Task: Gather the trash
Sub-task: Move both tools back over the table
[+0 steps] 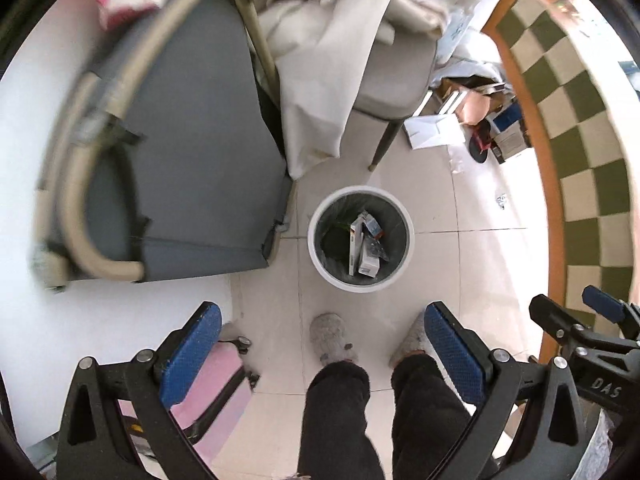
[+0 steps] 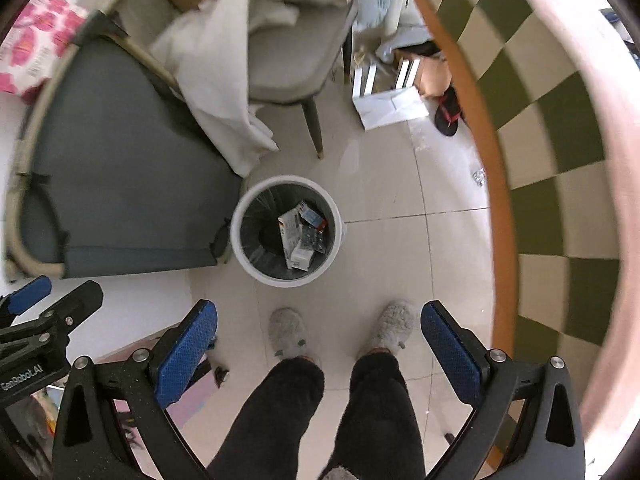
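Note:
A white round trash bin (image 1: 316, 254) with a dark liner stands on the tiled floor below me; it also shows in the right wrist view (image 2: 240, 254). Inside lie several small boxes (image 1: 362, 248) and a blister pack (image 2: 312, 240). My left gripper (image 1: 320, 356) is open and empty, held high above the floor, nearer to me than the bin. My right gripper (image 2: 320, 354) is open and empty at about the same height; its fingers (image 1: 600, 308) show at the right edge of the left wrist view. A small crumpled scrap (image 1: 501, 200) lies on the floor by the table edge.
A grey chair (image 1: 180, 160) stands left of the bin and a beige chair (image 1: 392, 76) with a white cloth stands behind it. A table with a checked cloth (image 1: 580, 140) curves along the right. Boxes and papers (image 1: 436, 130) lie under it. The person's slippered feet (image 2: 286, 336) stand by the bin.

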`<state>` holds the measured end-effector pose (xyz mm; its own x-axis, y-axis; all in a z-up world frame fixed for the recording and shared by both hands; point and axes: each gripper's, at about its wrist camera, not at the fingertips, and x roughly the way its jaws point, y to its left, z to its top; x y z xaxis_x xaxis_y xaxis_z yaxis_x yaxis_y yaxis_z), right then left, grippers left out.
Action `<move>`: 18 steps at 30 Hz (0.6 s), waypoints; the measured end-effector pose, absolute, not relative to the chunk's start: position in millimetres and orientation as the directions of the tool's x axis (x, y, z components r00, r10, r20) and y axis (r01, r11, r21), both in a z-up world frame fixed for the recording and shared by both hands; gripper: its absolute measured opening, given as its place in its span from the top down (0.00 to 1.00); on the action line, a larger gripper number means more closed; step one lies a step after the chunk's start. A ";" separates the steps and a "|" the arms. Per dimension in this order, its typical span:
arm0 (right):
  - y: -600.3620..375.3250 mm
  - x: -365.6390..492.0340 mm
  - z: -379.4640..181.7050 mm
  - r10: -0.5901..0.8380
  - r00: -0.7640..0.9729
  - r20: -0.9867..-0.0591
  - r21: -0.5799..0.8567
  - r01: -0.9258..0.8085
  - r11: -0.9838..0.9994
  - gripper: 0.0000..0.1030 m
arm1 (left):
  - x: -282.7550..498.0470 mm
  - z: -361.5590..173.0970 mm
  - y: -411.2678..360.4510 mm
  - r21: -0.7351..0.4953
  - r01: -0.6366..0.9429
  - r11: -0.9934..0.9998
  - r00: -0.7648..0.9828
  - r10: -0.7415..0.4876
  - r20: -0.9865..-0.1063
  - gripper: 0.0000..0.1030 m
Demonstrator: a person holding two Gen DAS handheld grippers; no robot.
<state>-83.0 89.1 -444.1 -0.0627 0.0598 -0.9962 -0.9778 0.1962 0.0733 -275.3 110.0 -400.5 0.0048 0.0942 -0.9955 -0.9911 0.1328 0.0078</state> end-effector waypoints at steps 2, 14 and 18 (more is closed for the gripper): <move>81.8 -83.2 -418.8 0.070 -0.070 -0.995 0.083 -0.977 0.196 0.00 | -274.5 -369.0 102.4 0.007 -0.989 0.145 0.010 0.120 -0.993 0.00; 47.1 -19.8 -279.9 0.236 -0.180 -0.955 0.264 -0.880 0.396 0.00 | -196.7 -232.5 104.0 0.088 -0.961 0.263 0.019 0.379 -0.925 0.00; 31.8 61.3 -258.8 0.277 -0.131 -0.952 0.266 -0.803 0.534 0.00 | -123.9 -213.9 112.9 0.094 -0.934 0.343 0.064 0.421 -0.905 0.00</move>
<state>61.3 31.8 -258.8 -0.1314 0.2765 -0.9520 -0.8026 0.5339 0.2659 -123.9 112.9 -213.9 0.0635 0.4213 -0.9047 -0.9344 0.3435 0.0943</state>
